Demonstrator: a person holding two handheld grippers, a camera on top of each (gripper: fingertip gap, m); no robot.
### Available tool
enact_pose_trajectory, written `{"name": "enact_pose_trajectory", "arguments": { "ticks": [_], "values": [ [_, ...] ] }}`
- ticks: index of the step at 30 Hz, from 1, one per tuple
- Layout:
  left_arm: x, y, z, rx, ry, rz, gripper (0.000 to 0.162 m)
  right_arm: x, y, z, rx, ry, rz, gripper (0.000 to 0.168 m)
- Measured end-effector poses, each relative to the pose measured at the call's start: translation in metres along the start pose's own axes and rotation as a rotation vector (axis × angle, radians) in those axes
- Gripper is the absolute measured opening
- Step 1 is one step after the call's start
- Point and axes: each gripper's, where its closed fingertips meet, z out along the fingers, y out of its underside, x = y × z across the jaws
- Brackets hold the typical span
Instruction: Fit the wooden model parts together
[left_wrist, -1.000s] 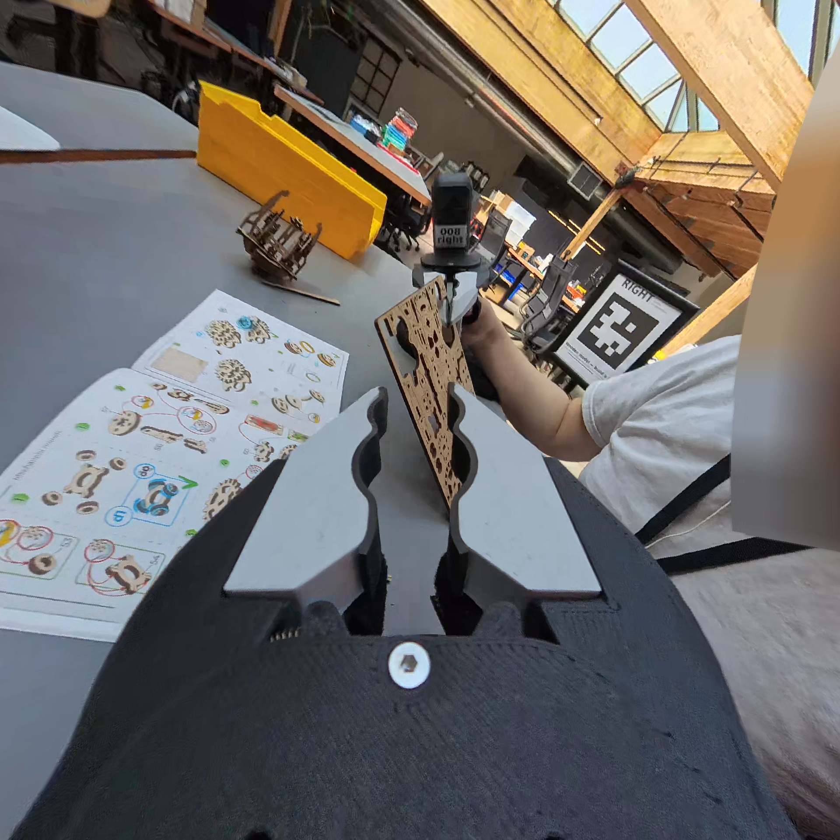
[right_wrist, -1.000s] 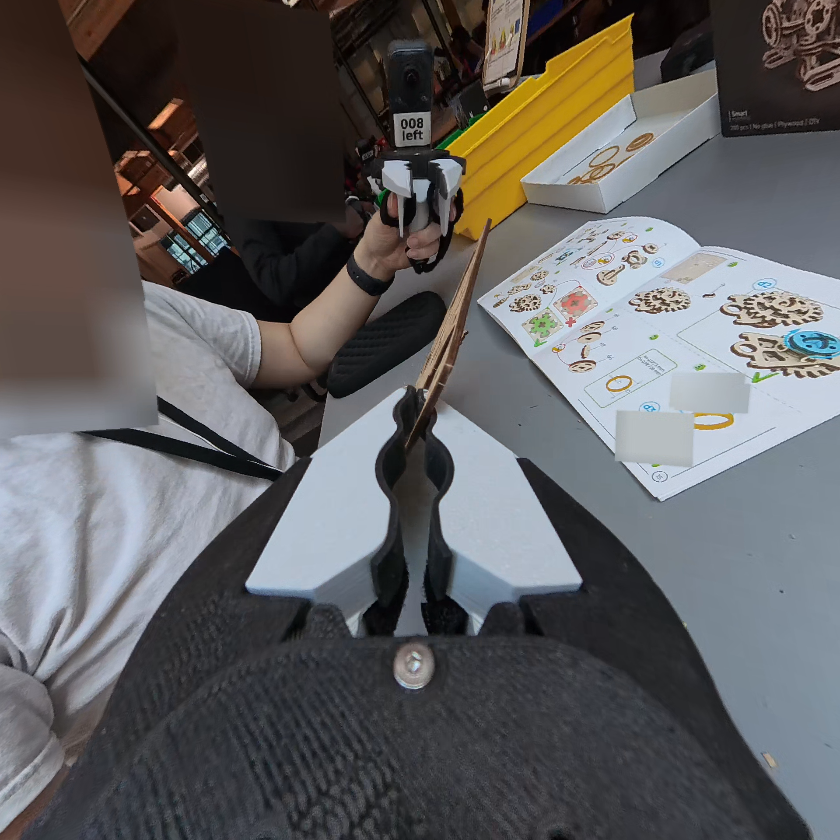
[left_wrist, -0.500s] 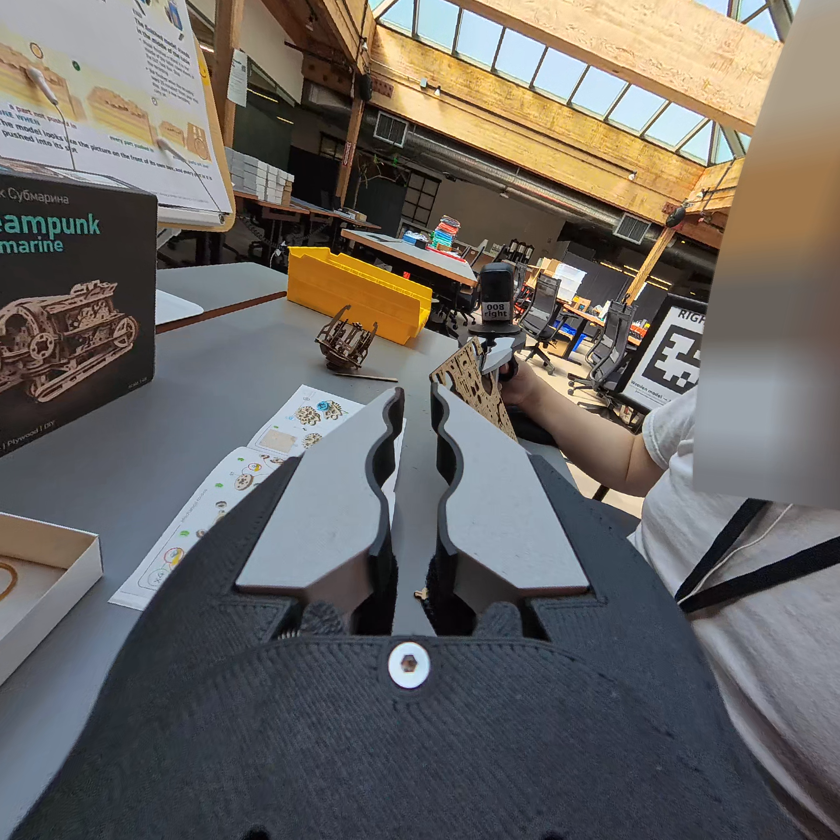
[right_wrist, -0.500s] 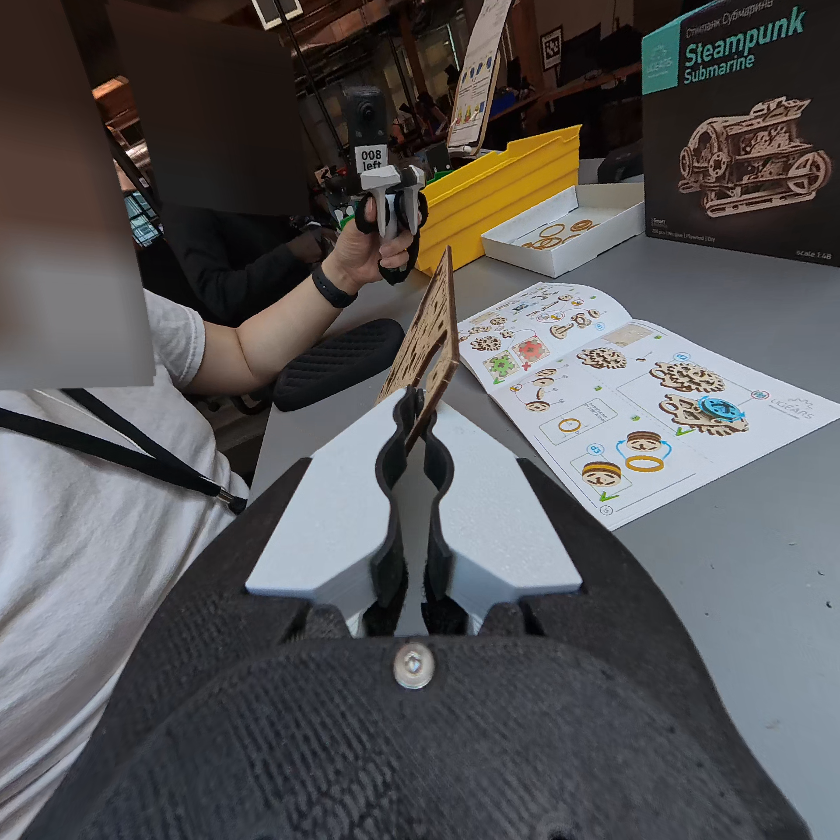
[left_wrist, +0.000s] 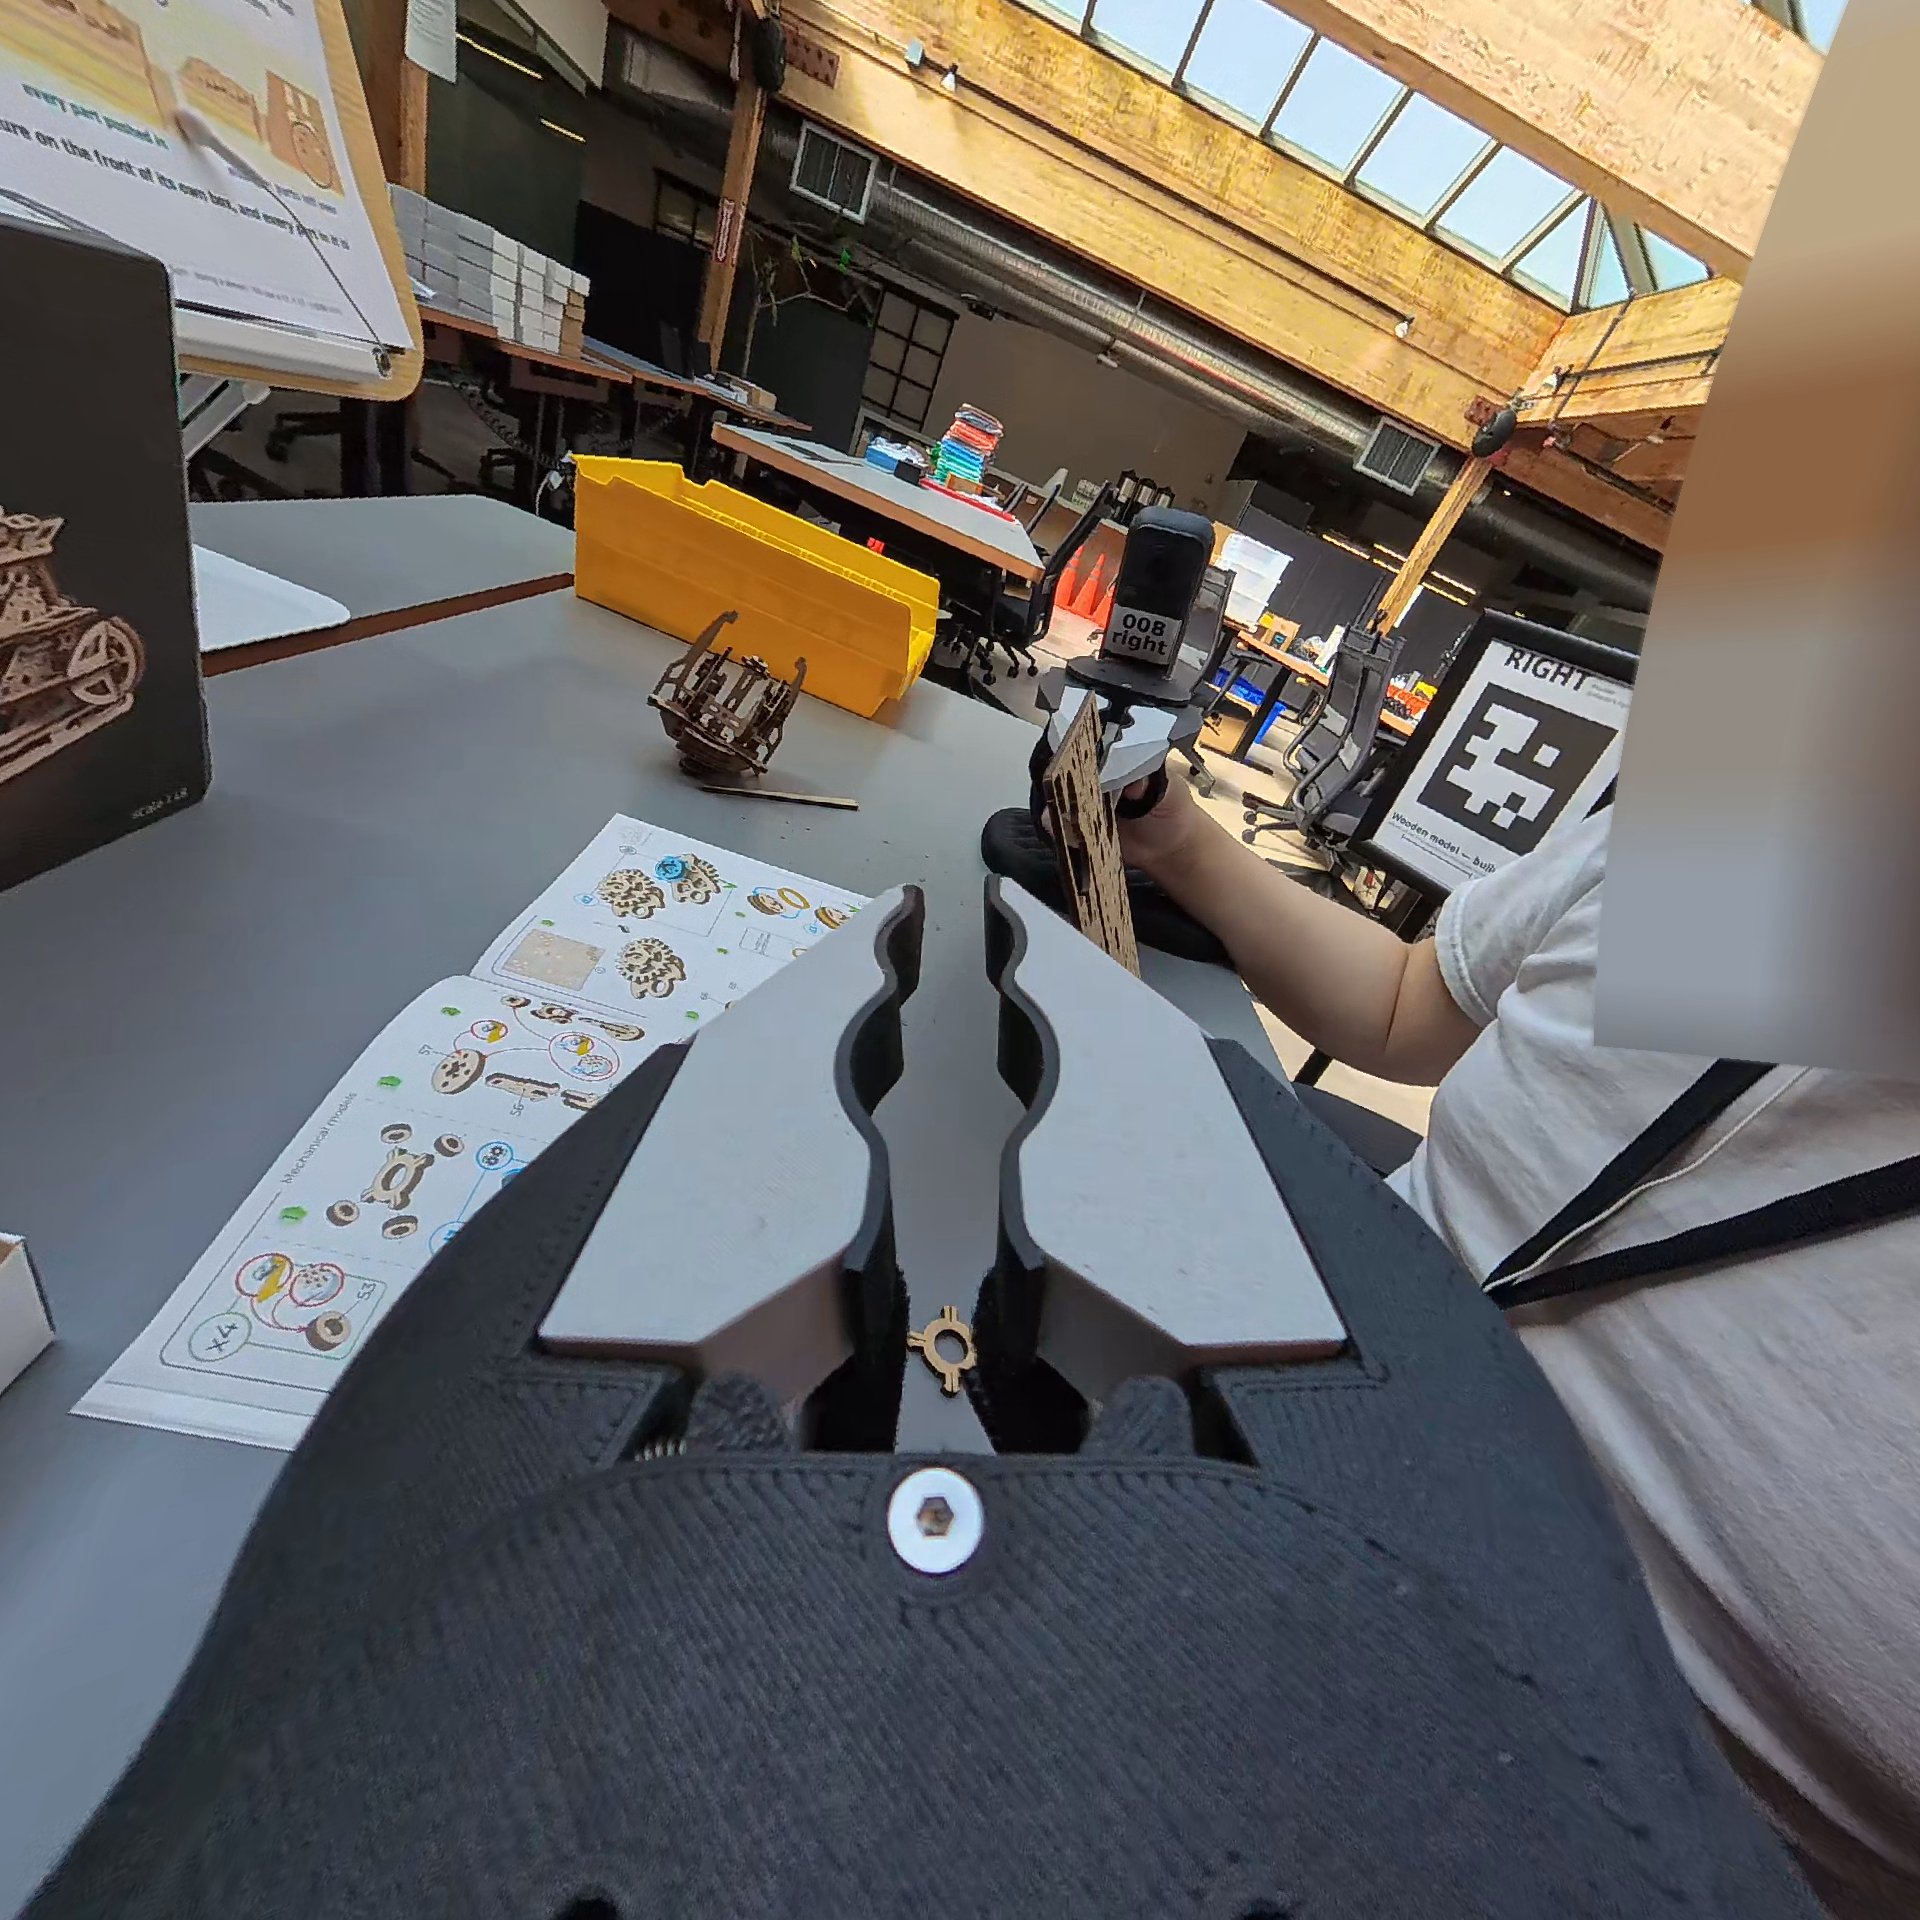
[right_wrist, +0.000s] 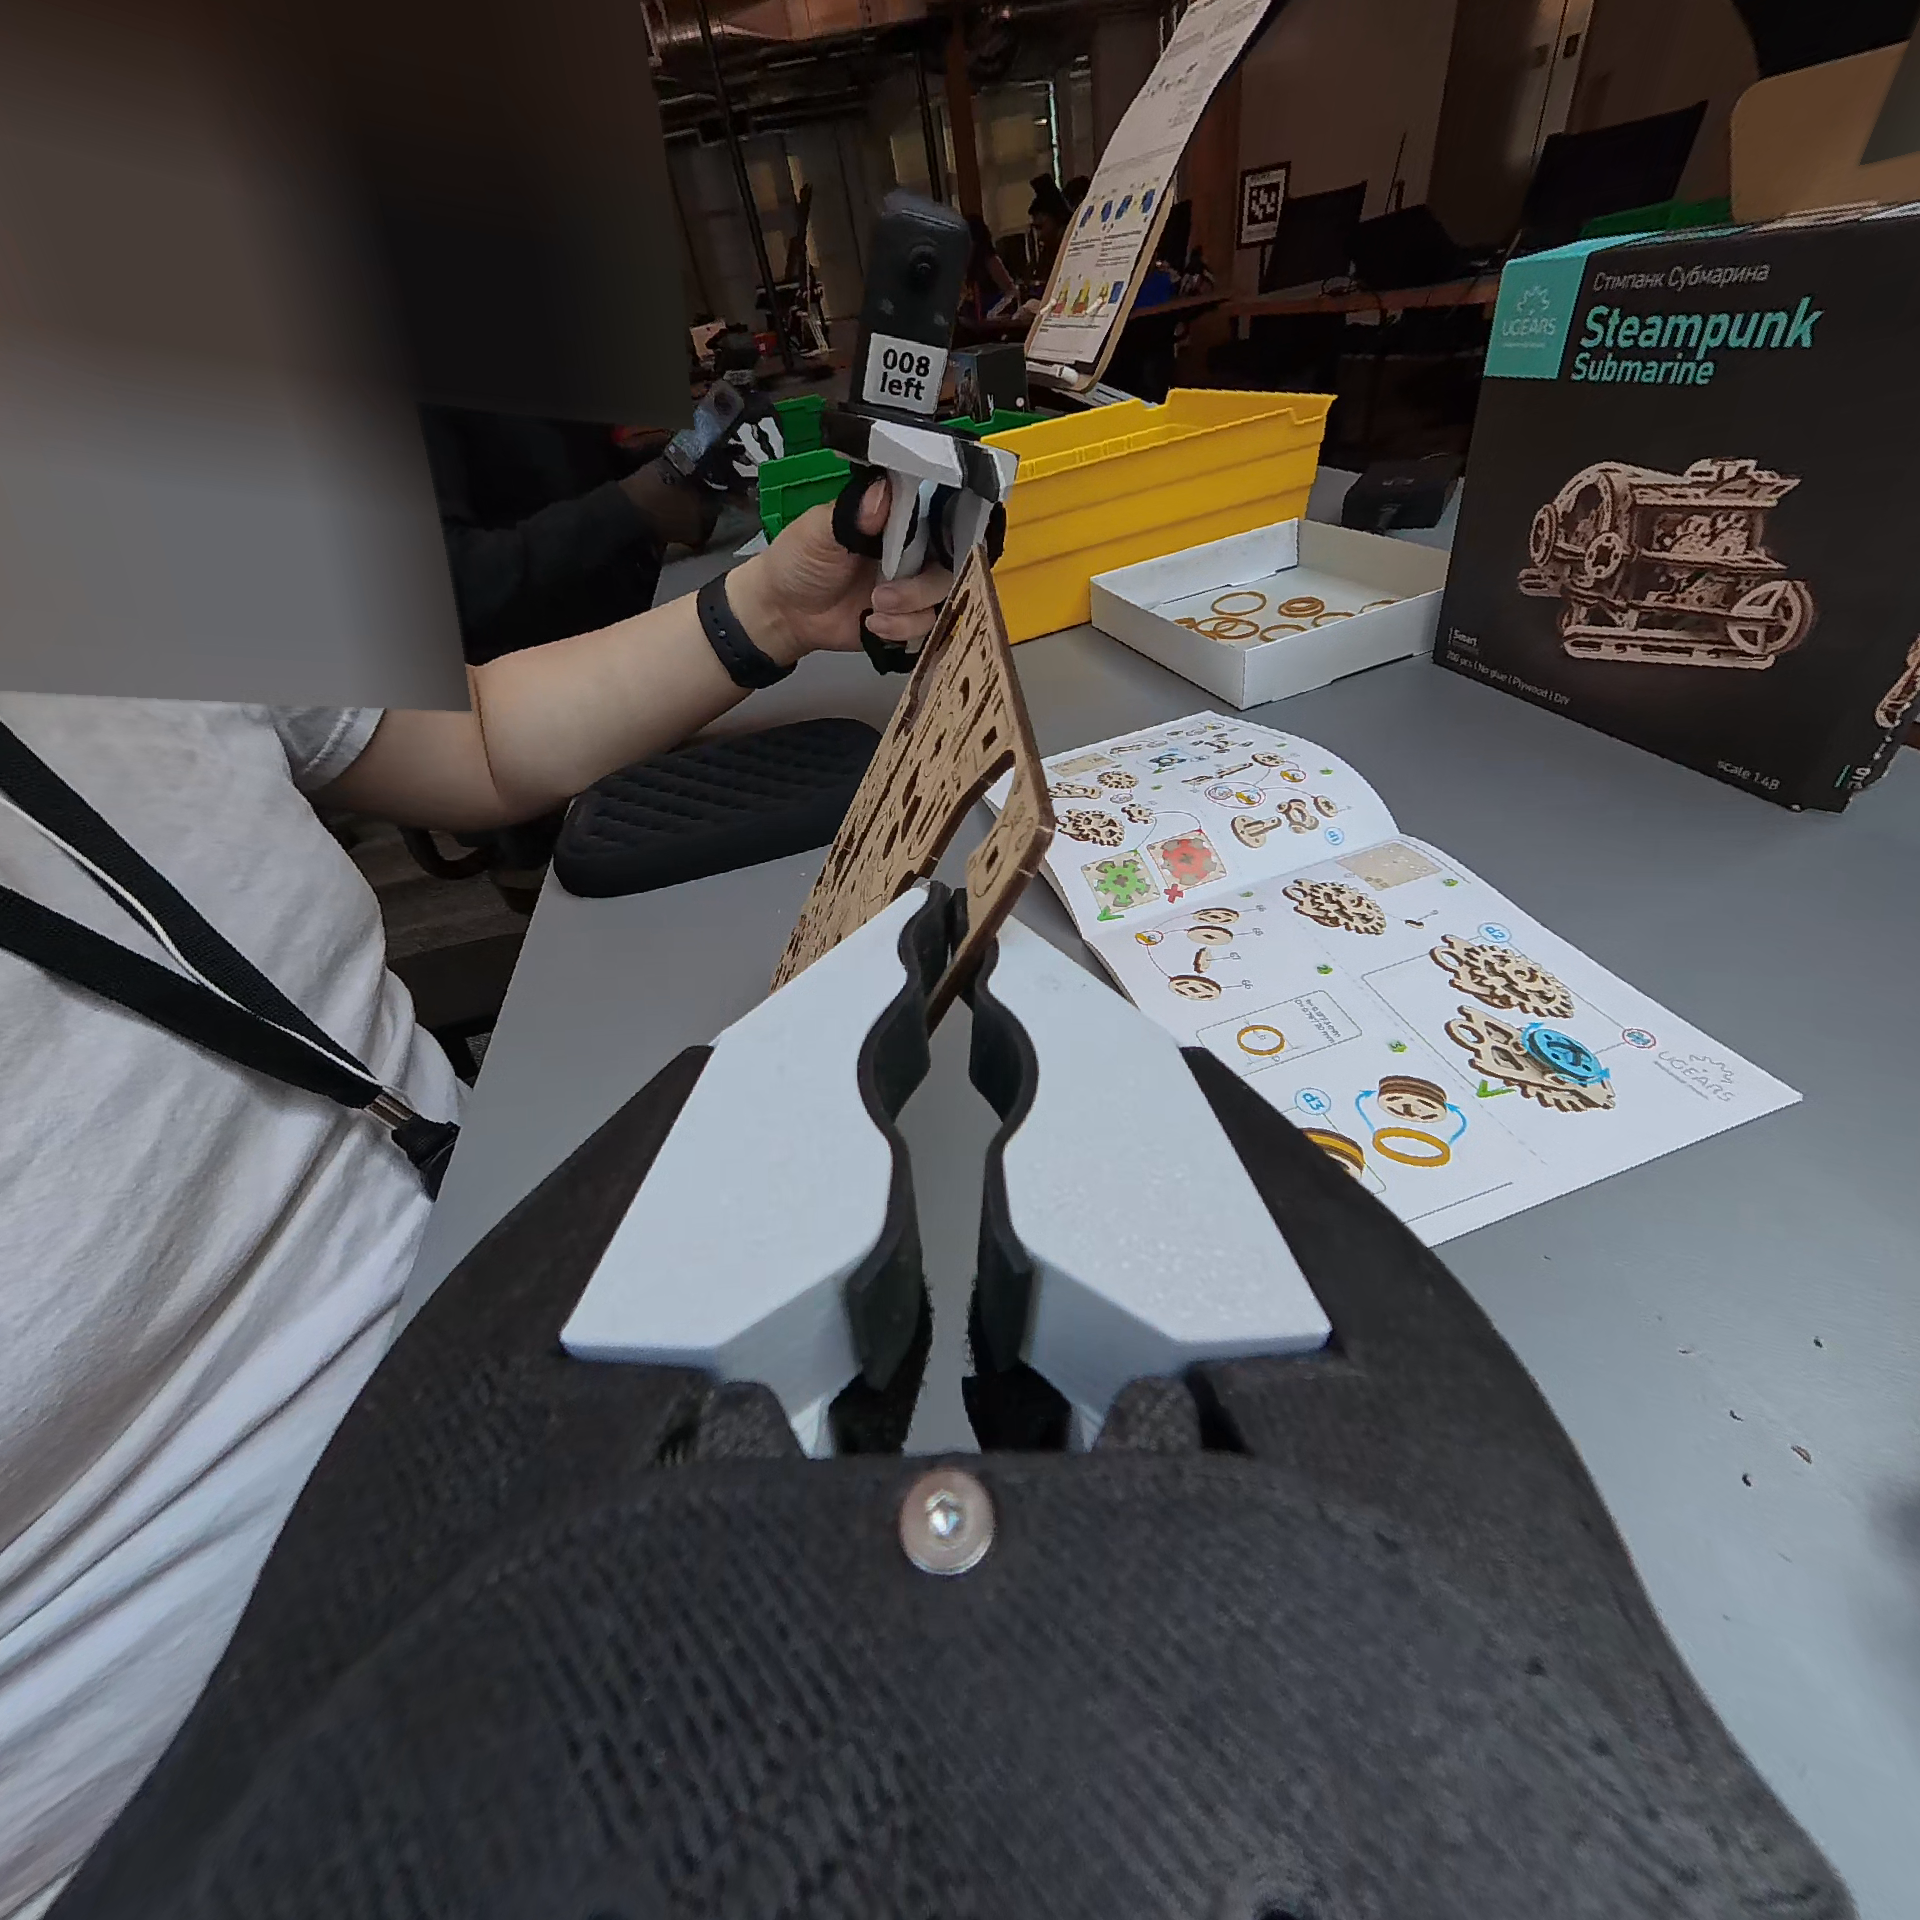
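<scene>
My right gripper (right_wrist: 961, 914) is shut on the lower edge of a laser-cut wooden parts sheet (right_wrist: 935, 790) and holds it upright above the table's near edge. In the left wrist view the sheet (left_wrist: 1091, 862) and right gripper (left_wrist: 1107, 743) are ahead and to the right. My left gripper (left_wrist: 954, 904) is nearly closed, with a small notched wooden ring (left_wrist: 940, 1348) pinched deep between its pads. It is in the air, apart from the sheet, and also shows in the right wrist view (right_wrist: 930, 551). A partly built wooden model (left_wrist: 722, 717) stands on the table.
An open instruction booklet (right_wrist: 1351, 935) lies on the grey table (right_wrist: 1662, 1351). Behind it are a white tray (right_wrist: 1164, 613) of wooden rings, a yellow bin (right_wrist: 1143, 499) and a dark product box (right_wrist: 1683, 520). A thin wooden stick (left_wrist: 779, 798) lies by the model. A black chair armrest (right_wrist: 717, 800) is at the table edge. The left gripper's tips are roughly 20 cm from the right gripper's.
My left gripper has come off the sheet, closed to a narrow gap with the small ring in it, and pulled back and up. My right gripper has turned the sheet more face-on.
</scene>
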Motion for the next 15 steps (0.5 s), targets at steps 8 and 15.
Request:
{"name": "enact_pose_trajectory", "arguments": {
  "ticks": [8, 15],
  "values": [
    [0.0017, -0.0011, -0.0004, 0.003, 0.012, -0.012, 0.009, 0.0031, 0.0001, -0.0002, 0.006, 0.014, 0.008, 0.0],
    [0.0028, -0.0029, -0.0013, 0.008, 0.014, -0.01, 0.009, 0.0035, 0.0001, -0.0001, 0.01, 0.013, 0.011, 0.0]
  ]
}}
